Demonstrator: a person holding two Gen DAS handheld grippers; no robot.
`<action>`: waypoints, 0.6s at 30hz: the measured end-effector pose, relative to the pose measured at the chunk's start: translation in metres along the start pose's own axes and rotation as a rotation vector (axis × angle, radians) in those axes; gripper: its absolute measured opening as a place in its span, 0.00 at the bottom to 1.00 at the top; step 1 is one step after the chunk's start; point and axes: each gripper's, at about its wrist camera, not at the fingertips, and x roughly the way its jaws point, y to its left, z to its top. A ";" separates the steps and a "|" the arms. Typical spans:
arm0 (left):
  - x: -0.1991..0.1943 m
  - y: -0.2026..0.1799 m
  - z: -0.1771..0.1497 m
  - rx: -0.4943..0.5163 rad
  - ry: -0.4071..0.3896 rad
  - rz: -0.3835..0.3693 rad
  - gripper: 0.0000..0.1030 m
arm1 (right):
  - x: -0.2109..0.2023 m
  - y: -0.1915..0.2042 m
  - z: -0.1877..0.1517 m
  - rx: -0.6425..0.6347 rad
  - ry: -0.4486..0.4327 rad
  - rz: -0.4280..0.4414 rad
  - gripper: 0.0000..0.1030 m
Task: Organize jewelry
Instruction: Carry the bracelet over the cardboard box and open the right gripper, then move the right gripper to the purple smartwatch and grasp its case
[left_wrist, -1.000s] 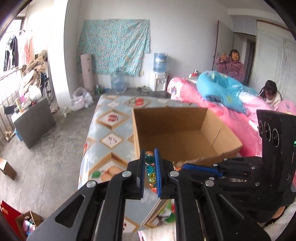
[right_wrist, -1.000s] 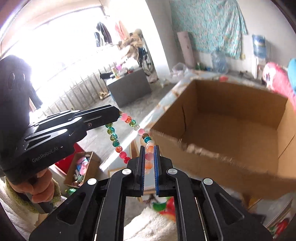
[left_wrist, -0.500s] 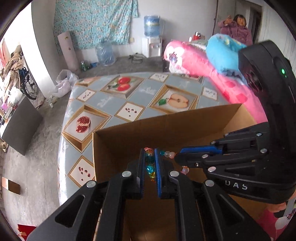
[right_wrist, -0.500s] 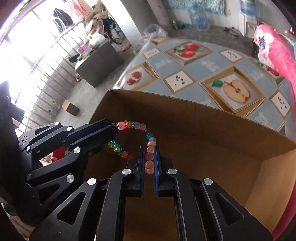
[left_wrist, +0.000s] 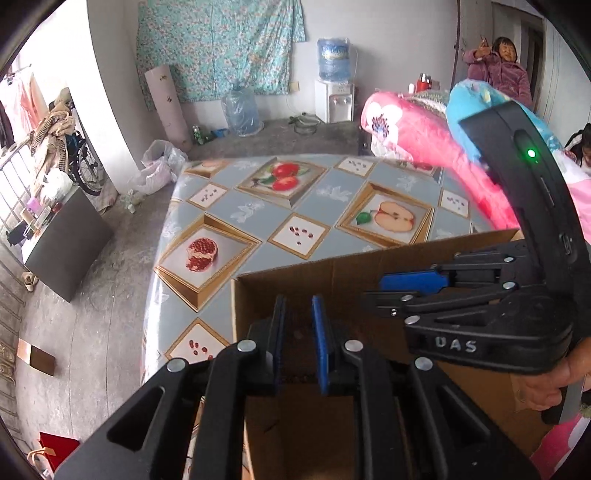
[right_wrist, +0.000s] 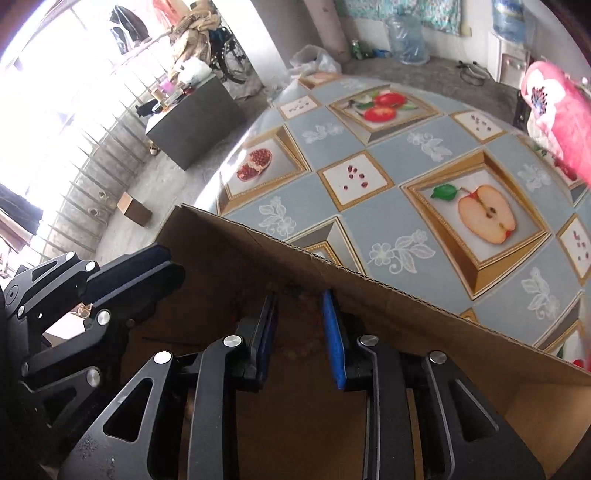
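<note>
I hold both grippers over an open cardboard box (left_wrist: 332, 273) on the fruit-patterned worktop (left_wrist: 258, 206). My left gripper (left_wrist: 298, 343) and right gripper (right_wrist: 301, 336) are opening, nothing pinched. The bead bracelet (right_wrist: 306, 345) is a faint blur on the box floor.

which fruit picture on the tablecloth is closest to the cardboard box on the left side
The pomegranate picture, left of the cardboard box beside its corner. The halved apple picture lies off to the right, and the red tomatoes picture sits farther back.
</note>
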 end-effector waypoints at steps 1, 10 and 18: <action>-0.015 0.005 -0.002 -0.012 -0.038 0.000 0.15 | -0.020 0.005 -0.004 -0.016 -0.042 -0.004 0.28; -0.146 0.046 -0.092 -0.140 -0.248 -0.101 0.25 | -0.169 0.051 -0.126 -0.129 -0.353 0.051 0.45; -0.121 0.016 -0.194 -0.263 -0.071 -0.323 0.37 | -0.093 0.054 -0.232 -0.026 -0.218 -0.063 0.47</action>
